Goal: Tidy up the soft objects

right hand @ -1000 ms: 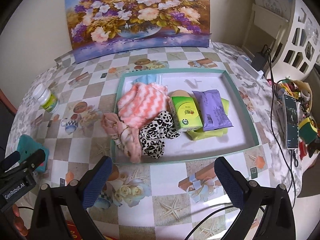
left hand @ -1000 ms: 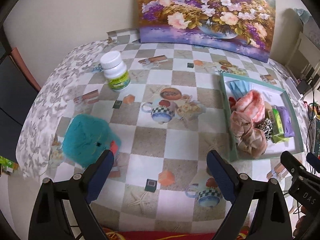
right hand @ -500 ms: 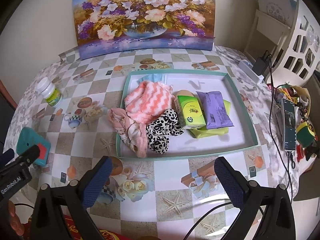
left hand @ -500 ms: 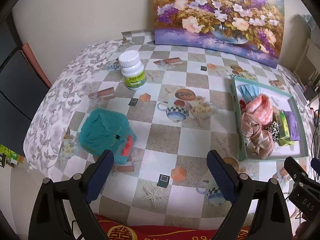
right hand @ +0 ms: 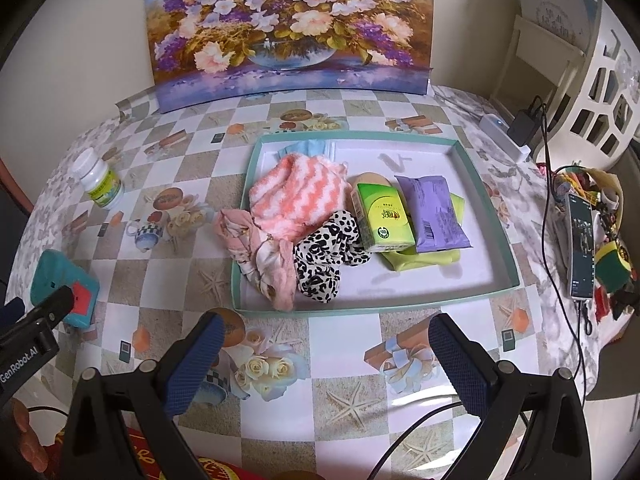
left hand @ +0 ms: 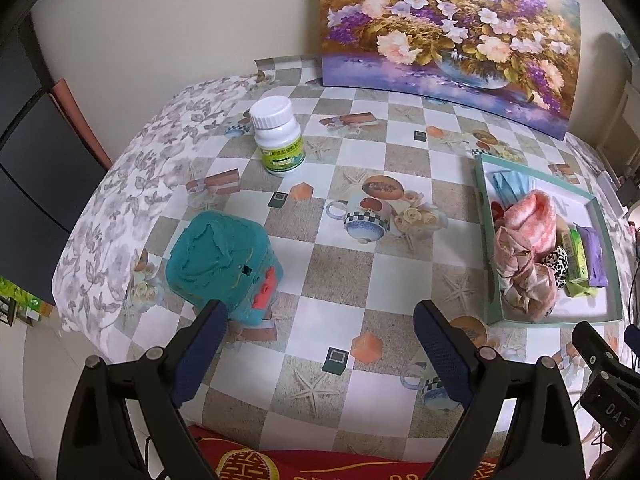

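Note:
A teal-rimmed white tray (right hand: 472, 298) (left hand: 484, 240) holds soft things: a pink-and-white fuzzy sock (right hand: 298, 196), a pink scarf (right hand: 260, 256) draped over its left rim, a leopard-print cloth (right hand: 324, 256), a green tissue pack (right hand: 382, 218), a purple wipes pack (right hand: 434, 212), a yellow-green cloth (right hand: 420, 258) and a blue mask (right hand: 308, 147). A teal toy box (left hand: 222, 264) (right hand: 64, 280) lies at the table's left. My left gripper (left hand: 320, 352) is open and empty above the front edge, right of the box. My right gripper (right hand: 324, 360) is open and empty in front of the tray.
A white pill bottle (left hand: 279, 136) (right hand: 100, 182) stands at the back left. A flower painting (left hand: 448, 28) leans on the wall. A phone (right hand: 582, 252), cables and clutter lie at the right edge. A white power strip (right hand: 506, 136) sits at the back right.
Both grippers have pulled back and up from the table. The left view has swung left, so the teal box now sits more central. Both stay open and empty.

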`<state>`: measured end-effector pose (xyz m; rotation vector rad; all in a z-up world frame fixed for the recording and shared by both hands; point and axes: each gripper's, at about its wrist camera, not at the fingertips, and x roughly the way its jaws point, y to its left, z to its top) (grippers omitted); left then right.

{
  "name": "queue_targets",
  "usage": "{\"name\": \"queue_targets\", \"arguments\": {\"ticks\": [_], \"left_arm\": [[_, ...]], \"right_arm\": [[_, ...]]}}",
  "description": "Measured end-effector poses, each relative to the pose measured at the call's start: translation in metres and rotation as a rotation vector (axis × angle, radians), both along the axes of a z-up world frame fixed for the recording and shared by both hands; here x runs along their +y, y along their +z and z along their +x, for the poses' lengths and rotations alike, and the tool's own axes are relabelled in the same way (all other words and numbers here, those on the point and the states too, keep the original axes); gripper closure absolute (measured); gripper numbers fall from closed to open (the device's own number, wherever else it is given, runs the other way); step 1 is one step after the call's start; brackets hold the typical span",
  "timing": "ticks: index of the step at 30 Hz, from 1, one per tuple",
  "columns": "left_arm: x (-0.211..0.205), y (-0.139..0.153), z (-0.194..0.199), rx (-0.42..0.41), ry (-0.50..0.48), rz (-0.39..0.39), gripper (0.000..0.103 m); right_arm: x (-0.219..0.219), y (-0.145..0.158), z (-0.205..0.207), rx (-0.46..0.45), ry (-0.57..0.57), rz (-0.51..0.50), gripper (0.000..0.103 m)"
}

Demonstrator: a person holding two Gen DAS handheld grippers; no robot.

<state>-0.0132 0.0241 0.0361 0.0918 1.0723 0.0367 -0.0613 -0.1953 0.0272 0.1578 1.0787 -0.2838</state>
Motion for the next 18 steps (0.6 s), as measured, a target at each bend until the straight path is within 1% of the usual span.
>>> {"name": "queue_targets", "arguments": {"ticks": [18], "left_arm": [[-0.0020,0.0019,-0.0009,-0.020,0.004,0.030,0.009]], "right_arm": [[-0.0010,-0.0017,0.0002,0.007,-0.011,0.010,0.000]]}}
